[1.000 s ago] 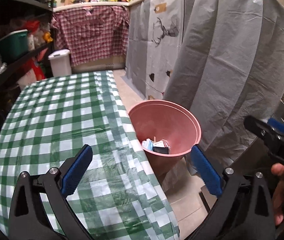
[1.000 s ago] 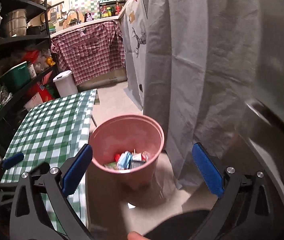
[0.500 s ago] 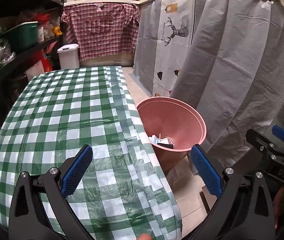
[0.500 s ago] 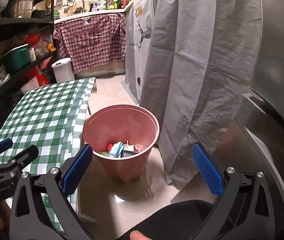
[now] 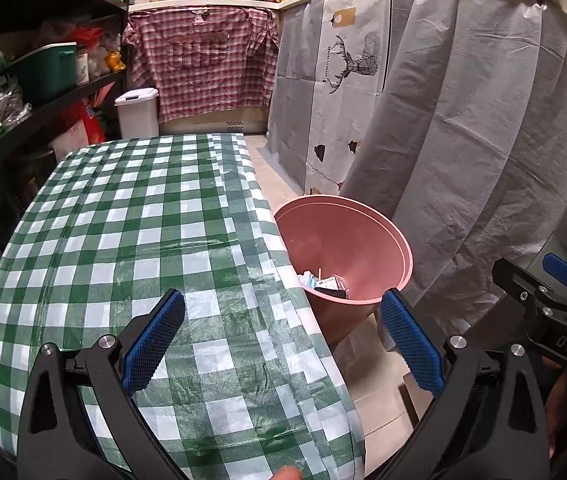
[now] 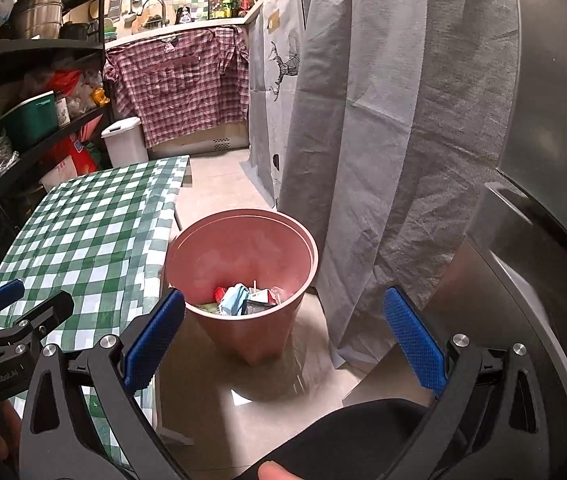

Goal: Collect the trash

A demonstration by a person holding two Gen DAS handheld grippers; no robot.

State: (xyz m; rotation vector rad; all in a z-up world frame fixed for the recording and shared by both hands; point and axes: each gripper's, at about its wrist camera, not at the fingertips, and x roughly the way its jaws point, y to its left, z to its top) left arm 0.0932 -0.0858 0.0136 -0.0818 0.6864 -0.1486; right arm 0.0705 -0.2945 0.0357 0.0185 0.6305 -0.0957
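Left wrist view: left gripper [image 5: 281, 334] released, empty, above the checked surface [image 5: 131, 220]; pink bin [image 5: 363, 240] beside its edge, trash [image 5: 325, 282] inside.
Right wrist view: right gripper [image 6: 283, 336] released, empty, above the bin [image 6: 243, 236]. Judgement: scan the surface for leftovers before finishing.

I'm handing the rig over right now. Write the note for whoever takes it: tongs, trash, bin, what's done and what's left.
Left tongs: open, empty, over the near end of the checked table.
Right tongs: open, empty, above the floor, aimed at the pink bin.
The bin stands on the floor beside the table's edge; mixed trash lies at its bottom.
Done: trash is in the bin, and no loose trash shows on the visible tabletop.
Left: check the areas outside both views for leftovers; otherwise the job looks finished.
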